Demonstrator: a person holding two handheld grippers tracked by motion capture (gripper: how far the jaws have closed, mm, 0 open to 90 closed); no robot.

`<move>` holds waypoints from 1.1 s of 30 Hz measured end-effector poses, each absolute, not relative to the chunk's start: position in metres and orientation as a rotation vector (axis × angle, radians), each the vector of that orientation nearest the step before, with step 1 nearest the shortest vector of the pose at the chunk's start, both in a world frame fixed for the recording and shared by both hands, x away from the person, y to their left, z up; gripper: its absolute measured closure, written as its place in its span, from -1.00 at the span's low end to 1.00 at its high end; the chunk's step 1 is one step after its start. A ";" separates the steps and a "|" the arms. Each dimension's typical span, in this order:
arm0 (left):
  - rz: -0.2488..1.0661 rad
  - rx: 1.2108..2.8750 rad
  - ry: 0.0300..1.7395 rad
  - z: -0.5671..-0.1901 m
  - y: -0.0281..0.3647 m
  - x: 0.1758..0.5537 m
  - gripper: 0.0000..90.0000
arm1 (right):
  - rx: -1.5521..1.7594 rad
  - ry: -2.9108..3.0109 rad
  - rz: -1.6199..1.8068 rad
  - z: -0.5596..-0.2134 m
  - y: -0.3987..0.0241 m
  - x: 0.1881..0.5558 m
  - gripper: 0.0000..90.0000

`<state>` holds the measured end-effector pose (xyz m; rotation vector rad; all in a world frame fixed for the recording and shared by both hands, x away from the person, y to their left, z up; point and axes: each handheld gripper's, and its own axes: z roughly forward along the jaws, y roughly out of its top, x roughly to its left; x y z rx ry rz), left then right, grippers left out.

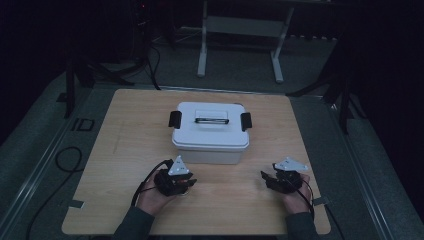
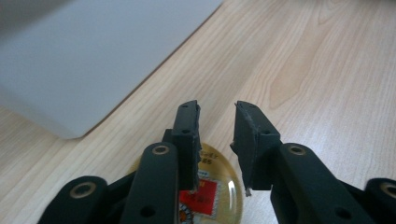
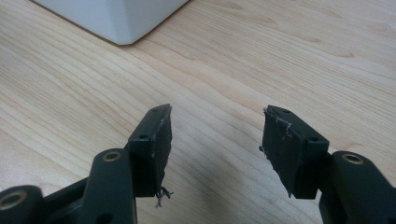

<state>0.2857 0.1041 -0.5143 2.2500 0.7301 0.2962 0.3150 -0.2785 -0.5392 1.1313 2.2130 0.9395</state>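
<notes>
Left tool (image 2: 215, 122), slightly parted and empty, hovers over a round yellow container (image 2: 219, 186) beside the closed white box (image 1: 210, 131).

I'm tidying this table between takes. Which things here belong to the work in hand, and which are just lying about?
In hand:
- left gripper, over a round yellowish disc with a red label
- right gripper, jaws open, nothing between them
- white lidded box

Lying about:
- cables on the floor
- metal stand behind the table
</notes>
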 end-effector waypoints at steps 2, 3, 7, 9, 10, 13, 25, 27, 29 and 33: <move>0.304 2.250 0.731 -0.516 0.102 0.285 0.60 | 1.128 2.213 0.941 -0.539 -0.278 0.315 -0.07; 0.304 2.251 0.728 -0.516 0.101 0.285 0.60 | 1.129 2.214 0.942 -0.539 -0.278 0.315 -0.07; 0.302 2.271 0.722 -0.520 0.096 0.284 0.66 | 1.130 2.214 0.941 -0.539 -0.279 0.315 -0.07; 0.301 2.284 0.720 -0.522 0.094 0.284 0.71 | 1.129 2.213 0.942 -0.539 -0.279 0.315 -0.07; 0.298 2.285 0.720 -0.523 0.093 0.284 0.73 | 1.128 2.212 0.942 -0.539 -0.279 0.315 -0.07; 0.292 2.305 0.707 -0.525 0.091 0.284 0.82 | 1.127 2.210 0.943 -0.538 -0.279 0.314 -0.08; 0.307 2.333 0.722 -0.529 0.096 0.285 0.99 | 1.127 2.209 0.948 -0.538 -0.280 0.314 -0.08; 0.305 2.330 0.728 -0.529 0.098 0.284 0.99 | 1.127 2.207 0.948 -0.538 -0.280 0.314 -0.08; 0.301 2.330 0.731 -0.528 0.099 0.284 0.99 | 1.128 2.208 0.949 -0.538 -0.280 0.314 -0.08; 0.302 2.339 0.724 -0.526 0.105 0.278 1.00 | 1.128 2.207 0.952 -0.537 -0.281 0.313 -0.08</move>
